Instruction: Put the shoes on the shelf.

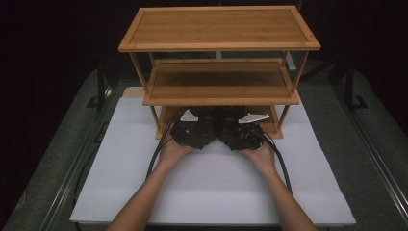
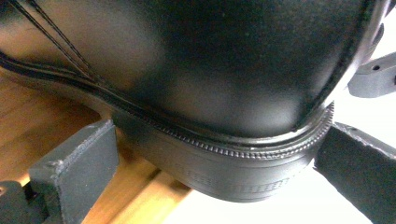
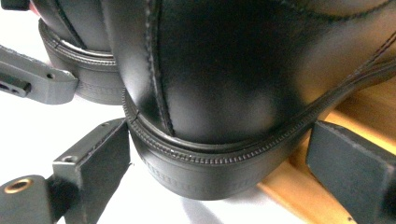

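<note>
Two black leather shoes stand side by side, toes in, on the bottom shelf [image 1: 272, 128] of a bamboo rack, their heels jutting over its front edge. My left gripper [image 1: 201, 122] is shut on the left shoe [image 2: 224, 70]; in the left gripper view the gripper [image 2: 215, 149] has a jaw against each side of the heel's sole. My right gripper [image 1: 236, 123] grips the right shoe [image 3: 224, 74] the same way, and the right gripper view shows that gripper [image 3: 219, 140] around the heel. The left shoe's heel [image 3: 79, 56] sits close beside it.
The three-tier bamboo rack [image 1: 219, 29] stands at the back of a white mat [image 1: 211, 192]; its middle shelf [image 1: 219, 79] hangs low over both grippers. Cables trail back along the person's forearms. Dark grey table and metal rails flank the mat.
</note>
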{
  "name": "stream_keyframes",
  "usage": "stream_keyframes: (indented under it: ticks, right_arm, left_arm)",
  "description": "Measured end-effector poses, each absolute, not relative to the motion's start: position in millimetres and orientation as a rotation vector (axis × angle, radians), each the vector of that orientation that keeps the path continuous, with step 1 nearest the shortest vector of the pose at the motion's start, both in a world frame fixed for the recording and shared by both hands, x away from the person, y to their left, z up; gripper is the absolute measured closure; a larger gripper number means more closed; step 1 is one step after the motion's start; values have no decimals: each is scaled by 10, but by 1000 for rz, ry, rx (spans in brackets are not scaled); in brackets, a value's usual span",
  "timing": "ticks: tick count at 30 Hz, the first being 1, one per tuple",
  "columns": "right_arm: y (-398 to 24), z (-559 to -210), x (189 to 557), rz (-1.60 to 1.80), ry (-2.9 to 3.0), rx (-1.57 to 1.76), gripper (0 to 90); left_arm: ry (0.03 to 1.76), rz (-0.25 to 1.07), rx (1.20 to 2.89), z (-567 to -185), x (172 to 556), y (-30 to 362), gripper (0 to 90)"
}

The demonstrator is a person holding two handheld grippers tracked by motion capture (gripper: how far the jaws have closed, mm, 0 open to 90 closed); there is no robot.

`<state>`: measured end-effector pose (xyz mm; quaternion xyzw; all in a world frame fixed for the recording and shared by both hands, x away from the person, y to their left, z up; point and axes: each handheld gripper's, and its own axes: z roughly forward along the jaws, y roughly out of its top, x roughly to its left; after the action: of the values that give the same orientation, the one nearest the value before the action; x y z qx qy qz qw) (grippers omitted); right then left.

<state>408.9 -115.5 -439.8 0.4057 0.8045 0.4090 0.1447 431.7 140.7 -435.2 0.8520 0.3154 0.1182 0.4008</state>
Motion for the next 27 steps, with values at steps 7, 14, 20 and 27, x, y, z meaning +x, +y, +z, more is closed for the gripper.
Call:
stream_keyframes:
  ticks: [7,14,20,27]
  right_arm:
    - [-1121,-4428,4223,1136,2317,1190,66]
    - [-1107,-4484,4284,1102,2308,1169,65]
    - [-1090,-4501,4296,1080,2304,1156,64]
    - [-1091,-4506,4311,1072,2309,1159,61]
  left_arm:
    - [835,318,2155,-4416,4439,1376,0]
    - [824,324,2178,-4458,4491,1363,0]
    - [836,322,2178,-4493,4519,1377,0]
    - [824,354,2196,-4474,4518,1356,0]
